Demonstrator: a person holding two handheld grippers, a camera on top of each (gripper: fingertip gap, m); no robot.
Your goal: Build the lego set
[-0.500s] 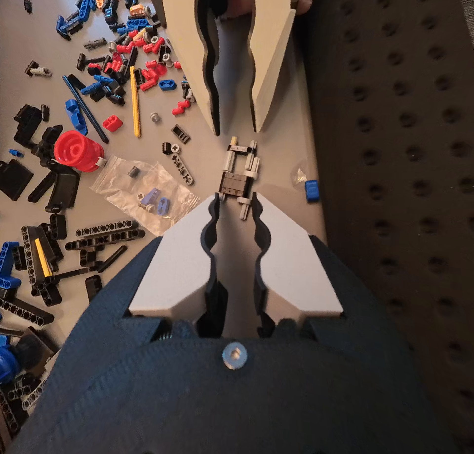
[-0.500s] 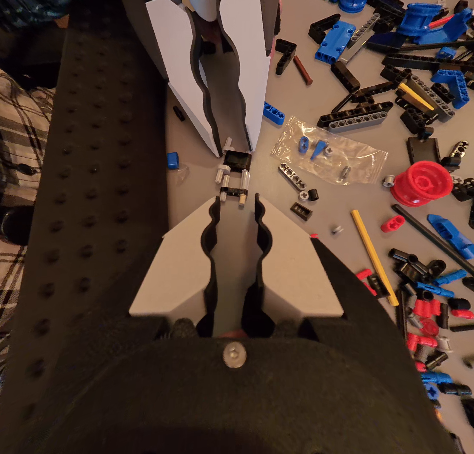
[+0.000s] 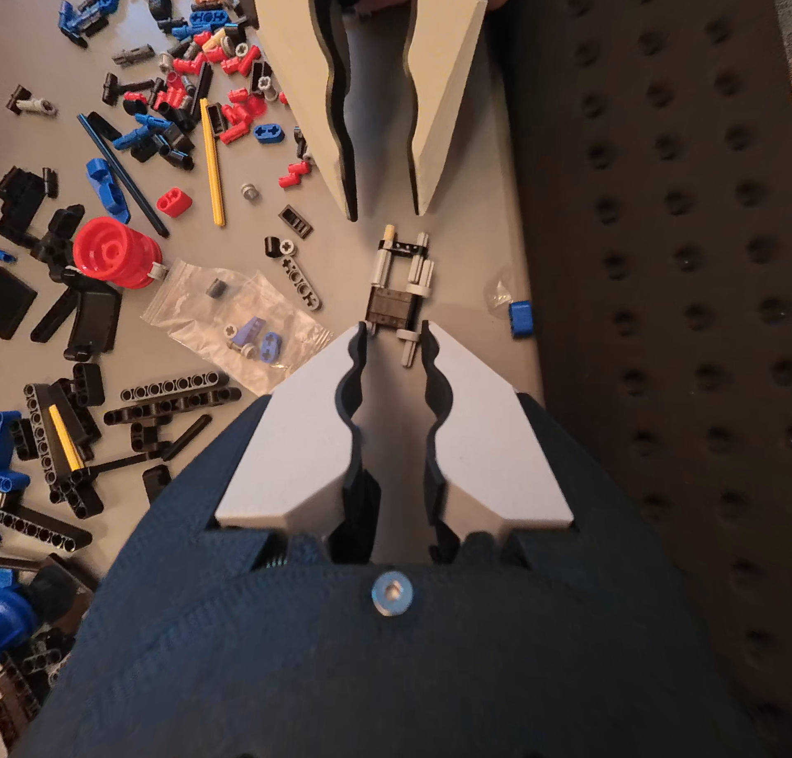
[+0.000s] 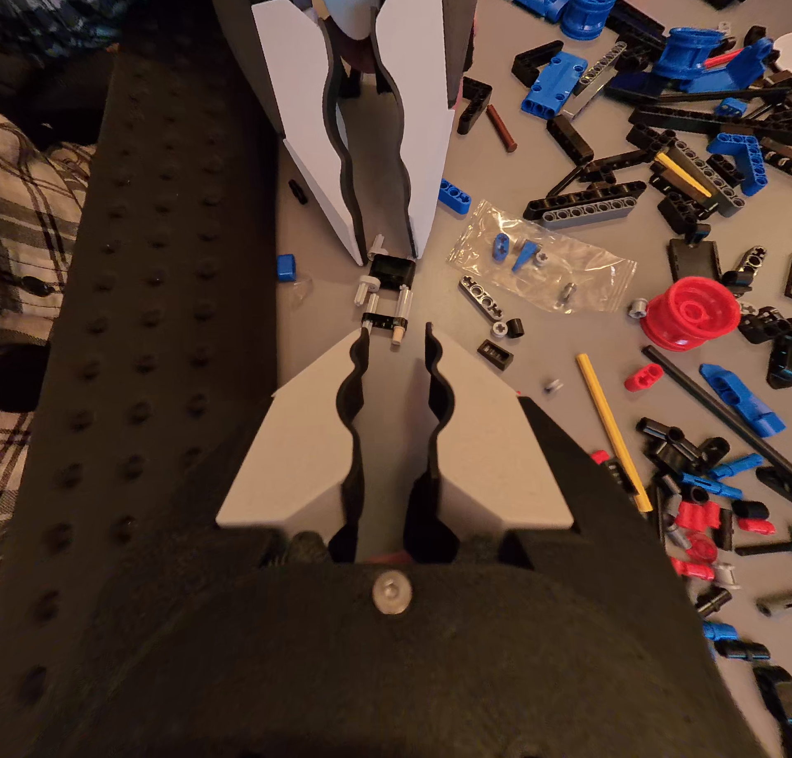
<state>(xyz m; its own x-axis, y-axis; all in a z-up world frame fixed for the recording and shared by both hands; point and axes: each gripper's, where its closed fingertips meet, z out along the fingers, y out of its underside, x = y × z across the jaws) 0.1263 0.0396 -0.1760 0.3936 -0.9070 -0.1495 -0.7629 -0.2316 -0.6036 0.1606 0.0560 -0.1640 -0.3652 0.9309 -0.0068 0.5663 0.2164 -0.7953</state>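
Observation:
A small lego assembly [image 3: 396,292] of a black block, grey axles and a black cross-beam lies on the grey table [image 3: 467,266]. It sits between the two grippers. My left gripper [image 3: 393,328] is open, its tips right at the block's near end, and a grey axle reaches between them. My right gripper [image 4: 396,329] is open, its tips just short of the assembly [image 4: 385,292] at the cross-beam end. Each gripper shows in the other's view, the right one [image 3: 384,214] and the left one [image 4: 388,259]. Neither holds anything.
A clear bag of small parts [image 3: 240,322] and a red wheel [image 3: 113,257] lie beside the assembly, with a yellow axle [image 3: 213,163] and many loose black, blue and red pieces beyond. A small blue piece [image 3: 520,317] lies by the dark studded mat [image 3: 664,309].
Almost nothing. The right gripper has drifted very slightly sideways; both grippers stay open and the assembly has not moved.

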